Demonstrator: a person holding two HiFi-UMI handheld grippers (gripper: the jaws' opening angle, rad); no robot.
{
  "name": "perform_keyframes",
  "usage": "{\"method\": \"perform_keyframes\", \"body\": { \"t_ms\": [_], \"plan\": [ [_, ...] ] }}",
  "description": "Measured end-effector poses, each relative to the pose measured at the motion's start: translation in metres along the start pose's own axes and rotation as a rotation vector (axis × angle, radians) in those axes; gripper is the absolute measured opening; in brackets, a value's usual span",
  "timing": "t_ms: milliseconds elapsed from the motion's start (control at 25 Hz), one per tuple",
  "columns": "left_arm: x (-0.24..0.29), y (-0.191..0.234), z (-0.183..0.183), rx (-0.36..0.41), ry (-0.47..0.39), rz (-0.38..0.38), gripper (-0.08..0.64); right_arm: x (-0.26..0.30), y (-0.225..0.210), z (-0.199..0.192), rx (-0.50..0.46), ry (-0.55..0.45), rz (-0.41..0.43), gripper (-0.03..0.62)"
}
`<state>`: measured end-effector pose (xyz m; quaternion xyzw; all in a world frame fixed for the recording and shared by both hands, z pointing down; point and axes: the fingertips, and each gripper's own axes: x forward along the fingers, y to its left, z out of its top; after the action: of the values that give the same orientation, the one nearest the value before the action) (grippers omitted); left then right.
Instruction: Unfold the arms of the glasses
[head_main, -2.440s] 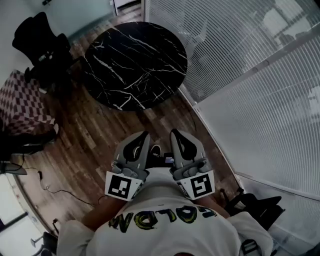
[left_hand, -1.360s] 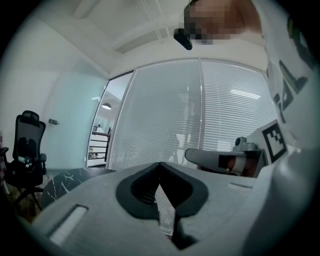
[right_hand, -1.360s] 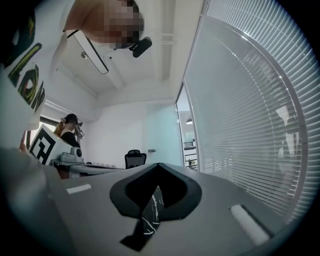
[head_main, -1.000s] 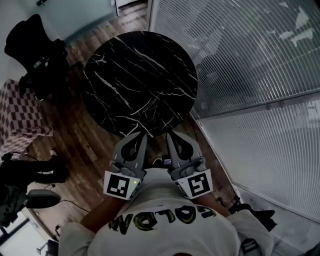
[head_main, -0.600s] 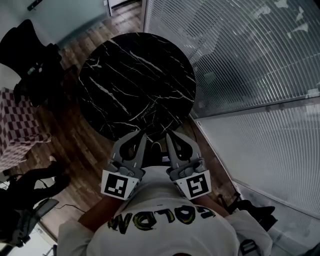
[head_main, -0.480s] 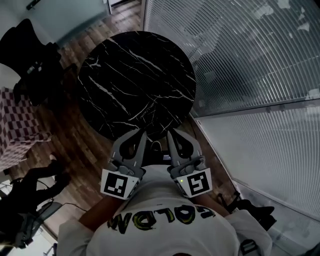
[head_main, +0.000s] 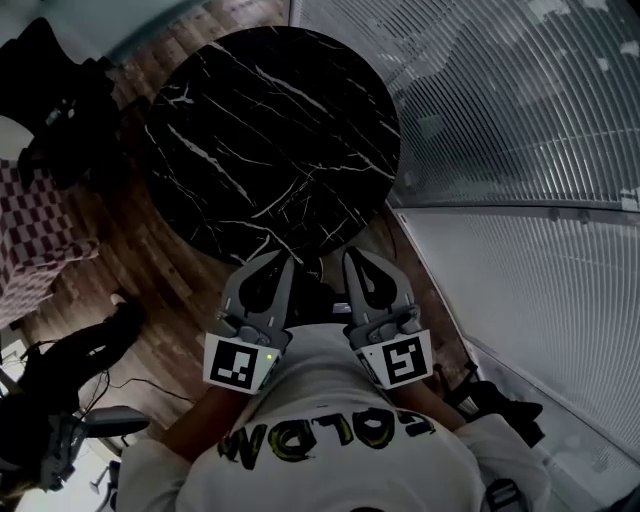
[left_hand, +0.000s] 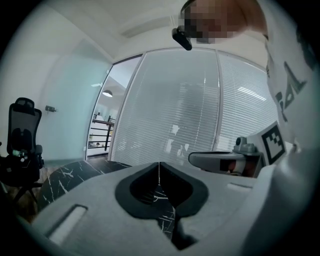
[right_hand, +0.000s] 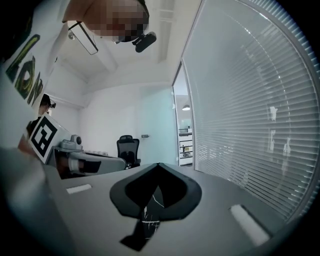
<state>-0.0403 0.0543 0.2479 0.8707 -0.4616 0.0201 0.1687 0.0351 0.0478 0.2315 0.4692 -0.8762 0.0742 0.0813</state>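
Black marble table (head_main: 270, 130) whole only in head view; left gripper (head_main: 281, 260), right gripper (head_main: 351, 255): fingers together, empty.

We see a black table (head_main: 270, 130) veined in white, a brown plank floor (head_main: 175, 275), pale striped blinds (head_main: 520, 120) and a checkered cover (head_main: 35, 240). Our grey left gripper (head_main: 283, 260) and right gripper (head_main: 350, 256) bear black-and-white markers (head_main: 236, 364); our shirt (head_main: 330, 460) is white, lettered yellow-green.

Round black table (head_main: 270, 130), white-veined marble top; wood-plank floor (head_main: 185, 285) beneath, black chair (head_main: 60, 120) beside
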Motion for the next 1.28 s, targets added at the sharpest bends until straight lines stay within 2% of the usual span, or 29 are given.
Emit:
{"method": "perform_keyframes", "body": {
  "t_ms": [240, 360, 640, 960, 1280],
  "plan": [
    [0.011, 0.025, -0.039, 0.034, 0.083, 0.02, 0.017, 0.001, -0.009, -0.021, 0.008, 0.047, -0.002, 0.0],
    [0.025, 0.036, -0.051, 0.059, 0.121, 0.008, 0.023, 0.008, -0.016, -0.032, -0.024, 0.064, 0.01, 0.002],
    [0.065, 0.067, -0.125, 0.126, 0.283, -0.047, 0.052, 0.04, -0.026, -0.082, -0.035, 0.155, 0.093, 0.002],
    [0.1, 0.102, -0.208, 0.122, 0.38, -0.05, 0.057, 0.075, -0.049, -0.149, -0.043, 0.223, 0.133, 0.002],
    [0.123, 0.13, -0.281, 0.123, 0.452, -0.037, 0.057, 0.084, -0.042, -0.212, 0.029, 0.295, 0.153, 0.002]
  ]
}}
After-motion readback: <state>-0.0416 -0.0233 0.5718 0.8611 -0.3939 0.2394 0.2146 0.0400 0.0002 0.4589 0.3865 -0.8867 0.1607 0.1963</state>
